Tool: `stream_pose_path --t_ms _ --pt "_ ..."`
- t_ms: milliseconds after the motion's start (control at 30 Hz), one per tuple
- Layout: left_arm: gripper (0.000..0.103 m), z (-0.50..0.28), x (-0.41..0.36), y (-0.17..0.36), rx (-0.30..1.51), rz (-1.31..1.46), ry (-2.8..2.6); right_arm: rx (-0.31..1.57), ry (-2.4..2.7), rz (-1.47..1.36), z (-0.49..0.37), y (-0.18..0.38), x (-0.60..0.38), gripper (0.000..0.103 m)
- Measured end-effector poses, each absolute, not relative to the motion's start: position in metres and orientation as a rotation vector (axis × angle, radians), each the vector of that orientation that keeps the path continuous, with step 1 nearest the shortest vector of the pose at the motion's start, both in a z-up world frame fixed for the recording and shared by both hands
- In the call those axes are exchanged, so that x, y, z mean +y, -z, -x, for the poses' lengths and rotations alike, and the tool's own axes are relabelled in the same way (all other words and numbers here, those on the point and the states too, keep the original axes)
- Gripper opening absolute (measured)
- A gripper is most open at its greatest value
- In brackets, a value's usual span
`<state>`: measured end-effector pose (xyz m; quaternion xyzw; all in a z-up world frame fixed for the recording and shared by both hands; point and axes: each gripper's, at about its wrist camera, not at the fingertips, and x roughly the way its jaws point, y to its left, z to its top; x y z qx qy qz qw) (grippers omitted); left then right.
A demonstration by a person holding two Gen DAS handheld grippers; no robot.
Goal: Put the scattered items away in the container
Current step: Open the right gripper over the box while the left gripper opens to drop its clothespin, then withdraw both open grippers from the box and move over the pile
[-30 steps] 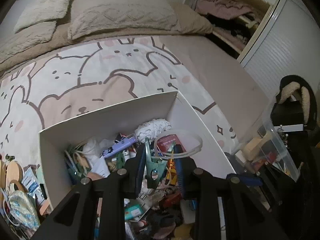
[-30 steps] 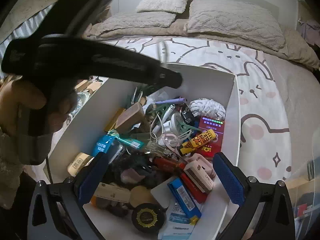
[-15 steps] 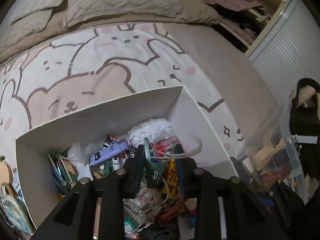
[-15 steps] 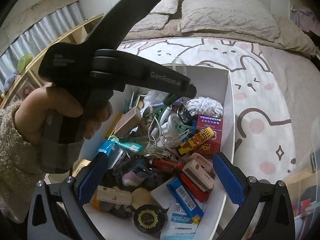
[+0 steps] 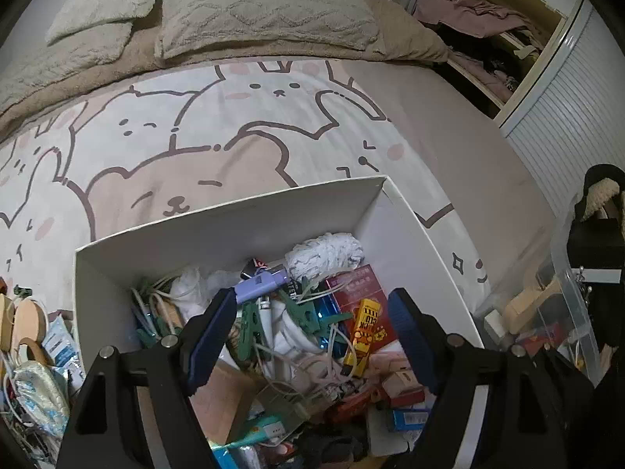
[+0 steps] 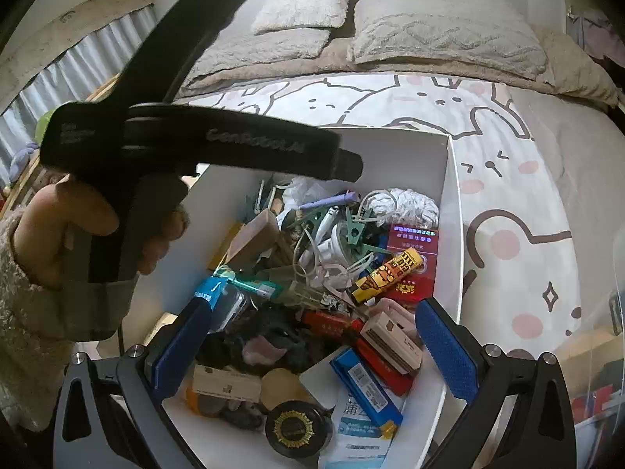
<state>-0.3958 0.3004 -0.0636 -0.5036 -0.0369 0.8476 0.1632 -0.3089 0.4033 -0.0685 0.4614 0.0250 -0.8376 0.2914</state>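
A white box (image 5: 218, 230) sits on the bed, full of small items. My left gripper (image 5: 312, 312) is open and empty above it. A green clothes peg (image 5: 247, 326) lies among white cords in the box below it. It also shows in the right wrist view (image 6: 353, 230). My right gripper (image 6: 312, 326) is open and empty over the near part of the box (image 6: 453, 211). The left gripper's black body (image 6: 187, 140) and the hand holding it fill the left of that view.
Loose packets and tape rolls (image 5: 27, 336) lie left of the box. A clear plastic bin (image 5: 554, 312) with items stands to its right. Pillows (image 5: 269, 15) lie at the bed's head. A wardrobe (image 5: 488, 47) stands at the back right.
My left gripper held the green clothes peg over the box, then opened and let it fall among the cords. My right gripper stayed open over the box.
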Motion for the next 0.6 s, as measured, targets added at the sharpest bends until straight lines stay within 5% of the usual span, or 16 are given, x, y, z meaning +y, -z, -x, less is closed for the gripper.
stream_pose_path --t_ms 433,600 --pt "0.08 0.356 0.284 0.029 -0.038 1.316 -2.524 0.053 2.317 -1.111 0.306 0.055 0.405 0.103" --pt "0.102 0.346 0.269 0.017 -0.074 1.263 -2.567 0.032 2.342 -1.11 0.309 0.054 0.41 0.103"
